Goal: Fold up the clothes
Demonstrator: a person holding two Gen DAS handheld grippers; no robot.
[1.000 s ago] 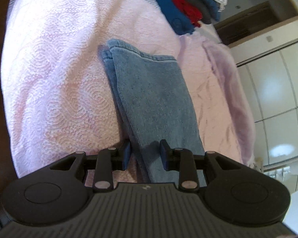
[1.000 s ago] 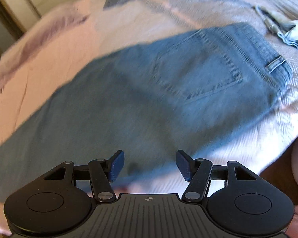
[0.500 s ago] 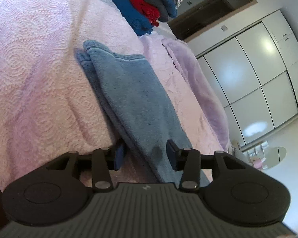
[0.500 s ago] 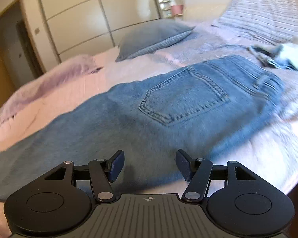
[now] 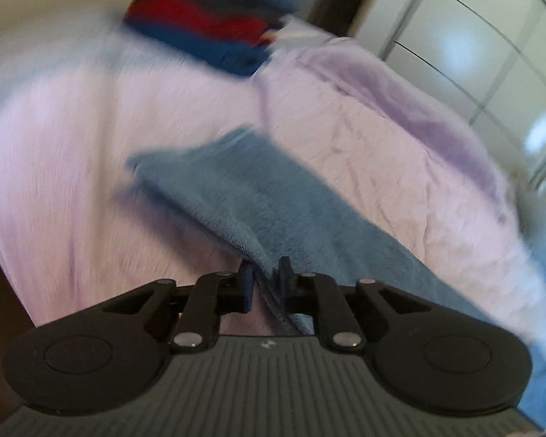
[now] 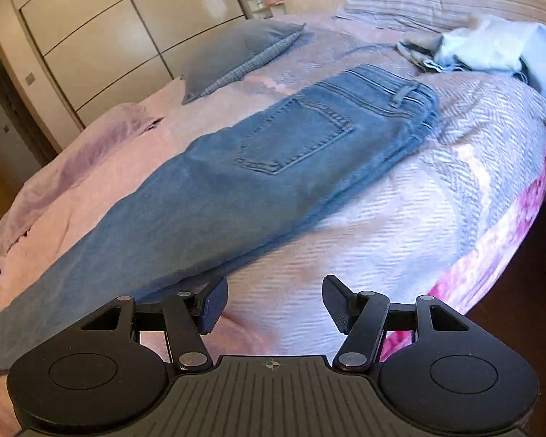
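Left tongs [image 5: 265, 280]: just closed, clamped on the edge of the jeans [image 5: 258, 196] near the leg end.
Right tongs [image 6: 273, 302]: apart, nothing between them, above the bedspread [image 6: 400, 225] just beside the jeans [image 6: 258, 167].
Jeans: laid flat along the bed, back pocket [image 6: 295, 134] up, waistband toward the pillows [image 6: 236, 54].
Stack [image 5: 207, 29]: folded red and blue clothes, blurred, beyond the leg end.
Heap [image 6: 491, 51]: pale unfolded clothes past the waistband.
Wardrobe [image 6: 102, 29]: behind the bed.

Blue denim on pink bedding

Faded blue jeans [image 6: 273, 167]; pale pink bedspread [image 5: 72, 182]; red-and-navy folded stack [image 5: 207, 25]; grey-blue checked pillow [image 6: 236, 54].
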